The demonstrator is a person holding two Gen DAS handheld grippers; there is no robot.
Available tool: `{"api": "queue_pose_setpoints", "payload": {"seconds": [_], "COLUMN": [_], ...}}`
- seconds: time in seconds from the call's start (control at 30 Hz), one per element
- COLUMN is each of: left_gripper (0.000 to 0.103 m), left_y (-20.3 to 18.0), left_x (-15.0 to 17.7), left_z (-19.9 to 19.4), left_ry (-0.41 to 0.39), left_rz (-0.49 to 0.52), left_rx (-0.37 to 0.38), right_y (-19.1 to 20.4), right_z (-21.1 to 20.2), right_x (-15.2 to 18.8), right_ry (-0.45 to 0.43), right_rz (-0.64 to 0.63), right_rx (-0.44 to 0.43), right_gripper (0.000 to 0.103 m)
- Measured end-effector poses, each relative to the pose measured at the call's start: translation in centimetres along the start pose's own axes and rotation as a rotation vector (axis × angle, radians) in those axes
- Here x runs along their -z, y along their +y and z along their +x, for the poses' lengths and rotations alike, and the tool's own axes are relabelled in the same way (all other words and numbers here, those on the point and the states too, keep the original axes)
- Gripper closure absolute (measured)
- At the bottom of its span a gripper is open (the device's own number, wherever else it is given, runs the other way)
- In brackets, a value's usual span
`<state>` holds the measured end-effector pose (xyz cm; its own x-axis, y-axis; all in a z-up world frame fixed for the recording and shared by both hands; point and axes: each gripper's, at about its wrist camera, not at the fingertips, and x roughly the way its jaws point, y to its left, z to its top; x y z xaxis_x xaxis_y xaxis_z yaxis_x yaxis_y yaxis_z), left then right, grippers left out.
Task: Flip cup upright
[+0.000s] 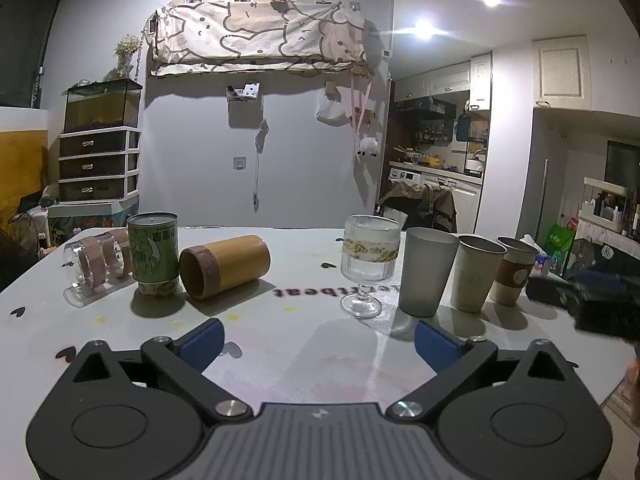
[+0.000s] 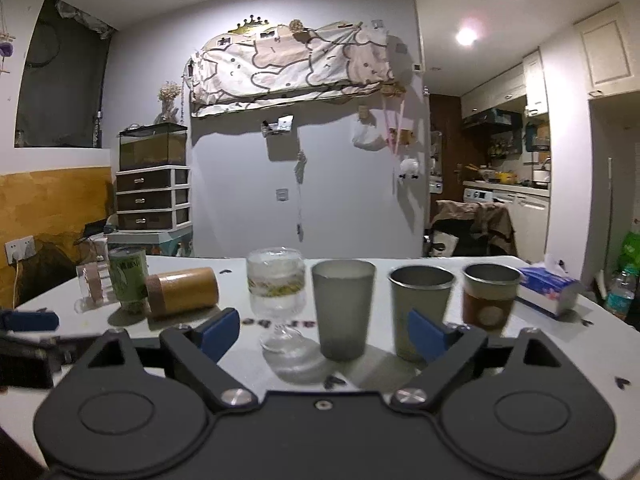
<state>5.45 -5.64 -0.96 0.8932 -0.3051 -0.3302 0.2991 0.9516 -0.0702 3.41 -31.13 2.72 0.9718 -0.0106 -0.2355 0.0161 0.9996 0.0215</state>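
- Left gripper [image 1: 318,340]: its blue-padded jaws stand wide apart over bare tabletop, holding nothing.
- Right gripper [image 2: 322,332]: jaws likewise spread and empty, facing the row of upright cups.
- Just ahead of the left gripper, to its left, the bamboo cup [image 1: 224,266] lies on its side on the white table [image 1: 280,344], mouth toward the camera; it seems the nearest candidate for flipping.
- Touching or just beside it stands a green printed can [image 1: 154,254], and beyond that a clear glass [image 1: 94,266] with tan bands, also on its side.
- Already upright: stemmed glass [image 1: 368,268], frosted grey tumbler [image 1: 426,270], metal cup [image 1: 474,274], sleeved cup [image 1: 512,270].
- To do it well, I would close across the bamboo cup's body near mid-length, lift clear of the can, then rotate until the base faces down.
- Whether the green can stands mouth-up is unclear; its top looks closed.
- The right view is motion-blurred, and a tissue box [image 2: 548,290] sits at the far right.
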Motion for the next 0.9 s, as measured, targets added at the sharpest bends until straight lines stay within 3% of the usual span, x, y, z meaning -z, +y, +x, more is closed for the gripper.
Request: {"api": "queue_pose_setpoints", "payload": {"seconds": [0.27, 0.9], "left_gripper": [0.0, 0.0], "left_y": [-0.7, -1.0], "left_x": [1.0, 2.4], "left_z": [-0.9, -3.0], "left_ry": [0.0, -0.005], "left_rz": [-0.002, 0.005], "left_rx": [-0.002, -0.018], "right_y": [-0.5, 0.1], "right_z": [-2.7, -5.1], "right_x": [2.5, 3.2], "right_ry": [0.003, 0.009], "right_rz": [-0.016, -0.029], "right_rx": [0.017, 0.008], "right_gripper": [0.0, 0.0]}}
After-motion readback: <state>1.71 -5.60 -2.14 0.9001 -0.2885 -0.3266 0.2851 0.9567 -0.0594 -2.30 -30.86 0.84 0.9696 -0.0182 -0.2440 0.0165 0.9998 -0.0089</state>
